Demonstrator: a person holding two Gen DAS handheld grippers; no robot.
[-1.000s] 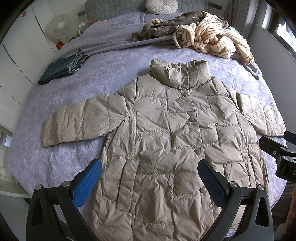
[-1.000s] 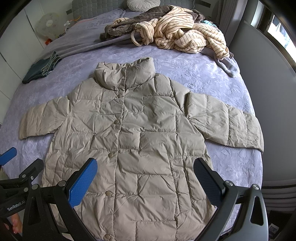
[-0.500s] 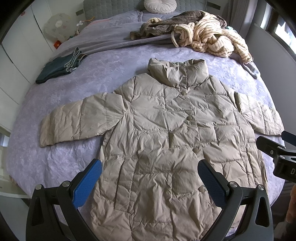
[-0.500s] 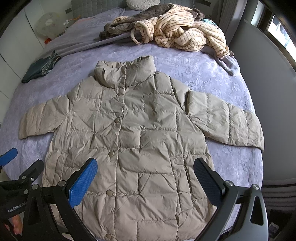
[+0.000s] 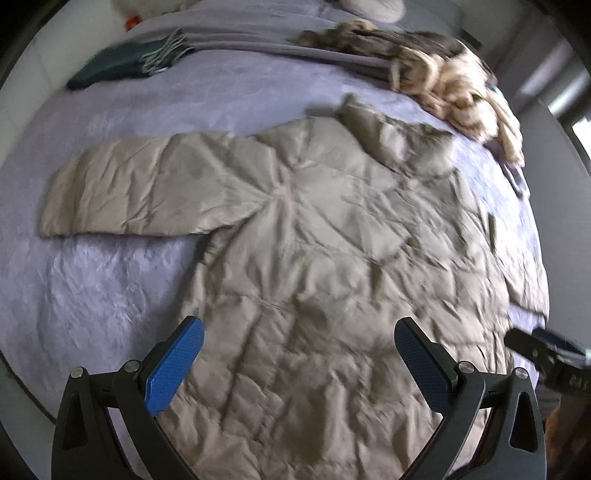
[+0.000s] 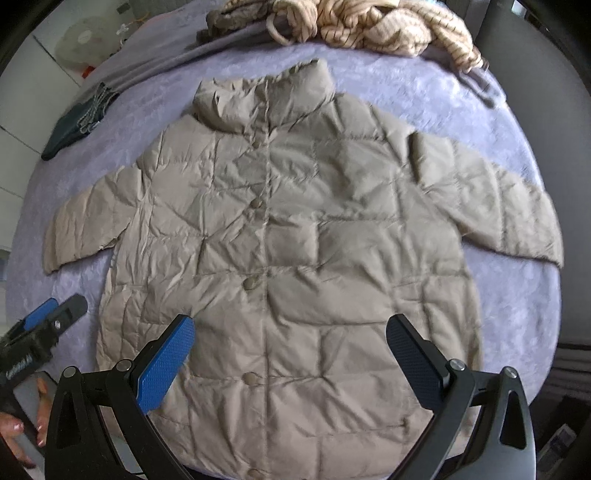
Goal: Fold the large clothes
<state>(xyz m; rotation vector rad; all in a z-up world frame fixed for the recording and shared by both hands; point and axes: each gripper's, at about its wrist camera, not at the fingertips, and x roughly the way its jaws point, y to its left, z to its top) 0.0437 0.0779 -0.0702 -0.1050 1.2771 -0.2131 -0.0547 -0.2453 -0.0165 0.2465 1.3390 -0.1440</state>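
A beige quilted puffer coat (image 6: 295, 229) lies flat, buttoned and face up on the purple bed, collar away from me, both sleeves spread out. In the left wrist view the coat (image 5: 332, 258) fills the middle, with its left sleeve (image 5: 140, 192) stretched out to the left. My left gripper (image 5: 299, 363) is open and empty, above the coat's lower left part. My right gripper (image 6: 290, 358) is open and empty, above the lower middle of the coat near the button line. The left gripper also shows at the left edge of the right wrist view (image 6: 40, 332).
A heap of striped cream and brown clothes (image 6: 369, 26) lies at the head of the bed. A folded dark green garment (image 5: 122, 66) lies at the far left. The purple bedspread (image 5: 92, 295) is bare left of the coat. A grey wall (image 6: 554, 92) runs along the right.
The left gripper has swung left and moved closer to the coat, so the left sleeve is now central in its view. The right gripper has moved forward over the coat. Both stay open.
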